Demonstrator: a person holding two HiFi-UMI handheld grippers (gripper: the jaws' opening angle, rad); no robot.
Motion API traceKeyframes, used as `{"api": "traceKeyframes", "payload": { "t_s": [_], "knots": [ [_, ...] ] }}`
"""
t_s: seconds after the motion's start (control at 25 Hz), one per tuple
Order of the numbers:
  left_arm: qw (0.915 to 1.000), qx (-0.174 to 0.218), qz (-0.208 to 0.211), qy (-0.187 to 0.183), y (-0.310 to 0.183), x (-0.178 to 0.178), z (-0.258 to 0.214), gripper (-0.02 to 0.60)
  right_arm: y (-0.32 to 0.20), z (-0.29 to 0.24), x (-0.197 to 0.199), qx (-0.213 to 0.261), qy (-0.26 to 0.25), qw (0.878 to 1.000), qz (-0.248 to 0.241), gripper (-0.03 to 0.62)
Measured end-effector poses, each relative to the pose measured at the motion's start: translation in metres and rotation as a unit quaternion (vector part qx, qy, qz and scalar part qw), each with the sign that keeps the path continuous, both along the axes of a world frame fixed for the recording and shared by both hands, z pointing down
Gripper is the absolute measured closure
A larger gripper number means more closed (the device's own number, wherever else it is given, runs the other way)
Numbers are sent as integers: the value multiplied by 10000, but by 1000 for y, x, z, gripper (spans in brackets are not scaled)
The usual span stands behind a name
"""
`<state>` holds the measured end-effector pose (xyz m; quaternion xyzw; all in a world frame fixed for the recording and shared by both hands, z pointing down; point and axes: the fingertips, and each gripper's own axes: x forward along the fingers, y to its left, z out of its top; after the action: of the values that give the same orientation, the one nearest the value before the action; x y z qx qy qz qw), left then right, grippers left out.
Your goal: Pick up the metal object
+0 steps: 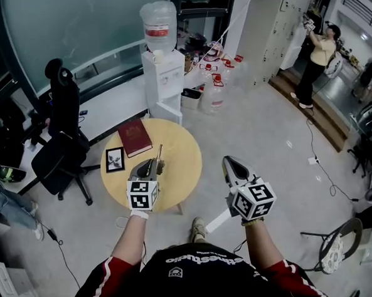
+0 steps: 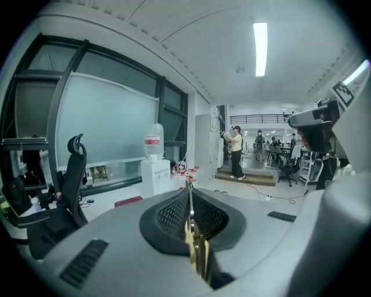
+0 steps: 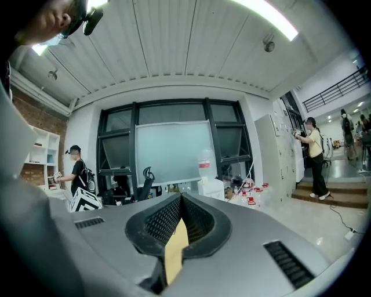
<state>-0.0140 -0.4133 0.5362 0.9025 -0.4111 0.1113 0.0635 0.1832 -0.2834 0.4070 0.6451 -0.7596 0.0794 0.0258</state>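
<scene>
A thin brass-coloured metal object (image 1: 158,156) pokes out past the tip of my left gripper (image 1: 151,168), which is shut on it above the round wooden table (image 1: 184,170). In the left gripper view the metal object (image 2: 197,249) stands edge-on in the seam of the left gripper (image 2: 189,192), pointing away from the camera. My right gripper (image 1: 232,162) hangs over the floor to the right of the table. In its own view the right gripper (image 3: 181,198) has its jaws together, with no object between them.
A red book (image 1: 134,136) and a small framed picture (image 1: 115,159) lie on the table's far left. A water dispenser (image 1: 162,71) stands behind the table, water bottles (image 1: 215,89) beside it. A black office chair (image 1: 63,139) is at the left. A person (image 1: 315,58) stands far right.
</scene>
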Motion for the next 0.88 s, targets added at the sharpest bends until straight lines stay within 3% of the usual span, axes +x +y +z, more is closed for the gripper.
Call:
{"api": "traceKeyframes", "payload": {
  "t_s": [0.32,0.64,0.88],
  "knots": [
    [9977,246,327,532,36,-10,-47,561,14,-4,-18,60,68,9999,106,565],
    [9920,695,260,1017,69,-43,-97,561,21,-14,-40,148,94,9998,30,565],
    [9893,1118,122,929,87,-66,-111,561,28,-14,-54,168,213,9996,-40,565]
  ]
}}
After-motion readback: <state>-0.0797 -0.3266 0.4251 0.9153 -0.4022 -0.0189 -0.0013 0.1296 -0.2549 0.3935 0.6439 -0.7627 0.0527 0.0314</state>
